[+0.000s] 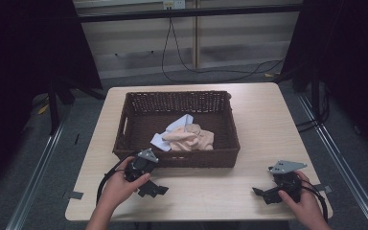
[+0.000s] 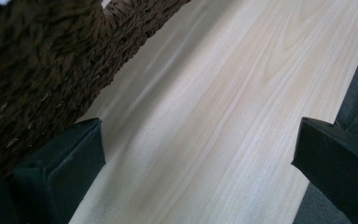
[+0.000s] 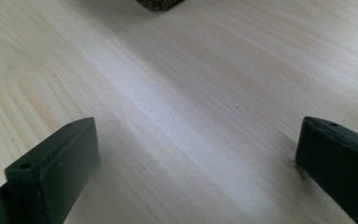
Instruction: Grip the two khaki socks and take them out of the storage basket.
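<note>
A dark brown wicker basket [image 1: 177, 158] stands mid-table and holds a crumpled peach cloth [image 1: 190, 138] lying over a pale blue cloth [image 1: 175, 127]. My left gripper [image 1: 153, 189] rests on the table just in front of the basket's near left corner, held by a hand, jaws wide apart over bare wood. In the left gripper view the basket wall [image 2: 46, 65] is close on the left, and the left gripper [image 2: 198, 154] is open and empty. My right gripper [image 1: 263, 194] lies near the table's front right corner, open, and the right gripper [image 3: 198, 158] has nothing between its jaws.
The light wooden table [image 1: 263, 124] has bare strips on both sides of the basket and along the front edge. Pieces of grey tape [image 1: 74, 195] sit at the front corners. Black cables [image 1: 211, 72] run over the floor behind the table.
</note>
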Action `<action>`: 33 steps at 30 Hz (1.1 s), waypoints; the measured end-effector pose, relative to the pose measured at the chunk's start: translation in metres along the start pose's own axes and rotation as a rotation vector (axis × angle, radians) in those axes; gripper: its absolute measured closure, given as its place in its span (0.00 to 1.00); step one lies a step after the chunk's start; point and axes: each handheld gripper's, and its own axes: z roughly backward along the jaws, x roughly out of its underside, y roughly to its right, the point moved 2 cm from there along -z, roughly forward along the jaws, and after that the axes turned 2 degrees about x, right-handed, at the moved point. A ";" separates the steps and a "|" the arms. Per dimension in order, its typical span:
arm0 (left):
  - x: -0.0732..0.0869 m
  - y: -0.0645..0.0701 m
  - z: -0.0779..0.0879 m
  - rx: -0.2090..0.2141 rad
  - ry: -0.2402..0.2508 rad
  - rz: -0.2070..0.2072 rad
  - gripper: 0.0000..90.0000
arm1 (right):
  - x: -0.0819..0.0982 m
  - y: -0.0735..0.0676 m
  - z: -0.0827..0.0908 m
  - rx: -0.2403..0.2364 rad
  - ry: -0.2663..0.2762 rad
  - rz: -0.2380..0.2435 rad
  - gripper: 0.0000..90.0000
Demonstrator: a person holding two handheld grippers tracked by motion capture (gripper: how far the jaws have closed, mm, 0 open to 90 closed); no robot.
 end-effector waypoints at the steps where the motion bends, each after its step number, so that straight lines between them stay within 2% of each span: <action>1: -0.001 0.000 0.001 0.005 -0.006 0.003 0.02 | 0.000 0.000 0.000 0.001 -0.001 -0.001 0.00; 7: -0.011 0.002 0.008 0.029 -0.028 0.019 0.02 | 0.000 0.000 0.000 0.001 -0.001 -0.001 0.00; 8: -0.015 0.003 0.012 0.044 -0.028 0.027 0.02 | 0.000 0.000 0.000 0.000 0.000 0.000 0.00; 12: -0.025 0.002 0.020 0.044 -0.038 0.020 0.02 | 0.000 0.000 0.000 0.000 0.000 0.000 0.00; 14: -0.030 0.003 0.024 0.058 -0.033 0.027 0.02 | 0.000 0.000 0.000 -0.002 0.001 -0.002 0.00; 17: -0.035 0.003 0.029 0.058 -0.040 0.032 0.02 | 0.000 0.000 0.000 0.000 0.000 0.001 0.00; 23: -0.056 0.003 0.047 0.074 -0.021 0.067 0.02 | 0.000 0.000 0.000 0.001 -0.001 -0.001 0.00; 24: -0.063 0.003 0.052 0.069 -0.016 0.084 0.02 | 0.000 0.000 0.000 0.000 0.000 0.000 0.00; 28: -0.074 0.000 0.059 0.070 0.000 0.108 0.02 | 0.000 0.000 0.000 -0.002 0.001 -0.001 0.00; 31: -0.085 -0.008 0.061 0.032 0.006 0.148 0.02 | 0.000 0.000 0.000 0.000 0.000 0.000 0.00; 33: -0.088 -0.011 0.060 0.029 0.012 0.158 0.02 | 0.000 0.000 0.000 -0.002 0.001 0.000 0.00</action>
